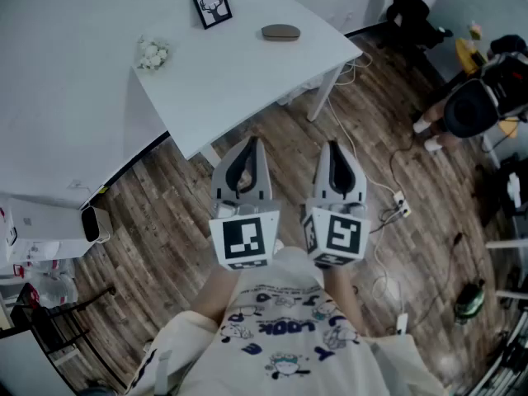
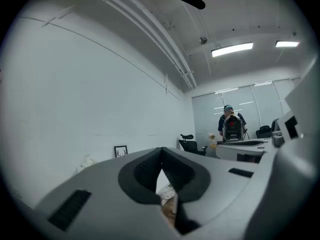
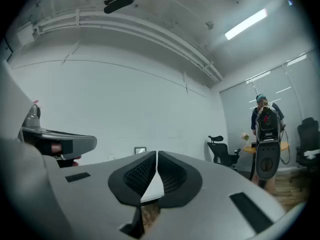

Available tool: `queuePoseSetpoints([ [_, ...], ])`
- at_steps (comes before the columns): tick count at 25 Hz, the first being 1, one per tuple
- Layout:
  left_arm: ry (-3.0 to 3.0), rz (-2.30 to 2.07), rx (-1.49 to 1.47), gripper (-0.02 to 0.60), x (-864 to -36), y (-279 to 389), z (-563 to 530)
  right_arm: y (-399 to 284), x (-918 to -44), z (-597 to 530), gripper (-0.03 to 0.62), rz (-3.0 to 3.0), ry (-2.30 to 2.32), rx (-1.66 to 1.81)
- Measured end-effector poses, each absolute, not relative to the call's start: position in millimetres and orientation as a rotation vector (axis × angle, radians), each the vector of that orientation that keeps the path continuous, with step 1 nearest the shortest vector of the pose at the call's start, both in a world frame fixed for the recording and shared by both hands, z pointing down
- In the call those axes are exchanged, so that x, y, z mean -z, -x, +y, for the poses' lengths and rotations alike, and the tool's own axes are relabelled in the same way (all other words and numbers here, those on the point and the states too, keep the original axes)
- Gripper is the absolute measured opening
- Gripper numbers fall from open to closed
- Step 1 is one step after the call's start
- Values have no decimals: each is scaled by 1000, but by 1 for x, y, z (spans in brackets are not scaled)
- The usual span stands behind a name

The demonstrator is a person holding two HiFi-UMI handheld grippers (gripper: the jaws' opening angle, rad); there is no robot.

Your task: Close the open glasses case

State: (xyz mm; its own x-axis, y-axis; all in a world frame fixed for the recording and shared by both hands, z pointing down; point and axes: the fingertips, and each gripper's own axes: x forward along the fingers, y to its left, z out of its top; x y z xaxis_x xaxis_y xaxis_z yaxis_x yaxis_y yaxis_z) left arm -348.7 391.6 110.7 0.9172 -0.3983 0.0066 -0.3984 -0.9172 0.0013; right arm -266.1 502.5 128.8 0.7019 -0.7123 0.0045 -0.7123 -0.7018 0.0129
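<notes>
Both clenched empty, left gripper (image 1: 251,143) and right gripper (image 1: 333,147) (shirt print (image 1: 285,327) reads "LOOK").

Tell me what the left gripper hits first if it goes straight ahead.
The left gripper, shut and level, aims across the white table between the framed picture and the glasses case. It may meet the table's near edge first, or pass above it to the white wall; height is unclear.
</notes>
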Motion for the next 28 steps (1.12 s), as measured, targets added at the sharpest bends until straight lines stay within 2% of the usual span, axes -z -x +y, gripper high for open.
queuePoseSetpoints([
  [17, -3070, -686, -63, 2, -128, 327, 382, 242, -141, 493, 12, -1251, -2877, 3],
  [23, -3069, -707, -78, 2, -135, 296, 358, 205, -151, 474, 12, -1251, -2881, -31],
  [28, -3031, -698, -95, 2, -152, 243, 318, 153, -162, 442, 12, -1230, -2866, -33],
])
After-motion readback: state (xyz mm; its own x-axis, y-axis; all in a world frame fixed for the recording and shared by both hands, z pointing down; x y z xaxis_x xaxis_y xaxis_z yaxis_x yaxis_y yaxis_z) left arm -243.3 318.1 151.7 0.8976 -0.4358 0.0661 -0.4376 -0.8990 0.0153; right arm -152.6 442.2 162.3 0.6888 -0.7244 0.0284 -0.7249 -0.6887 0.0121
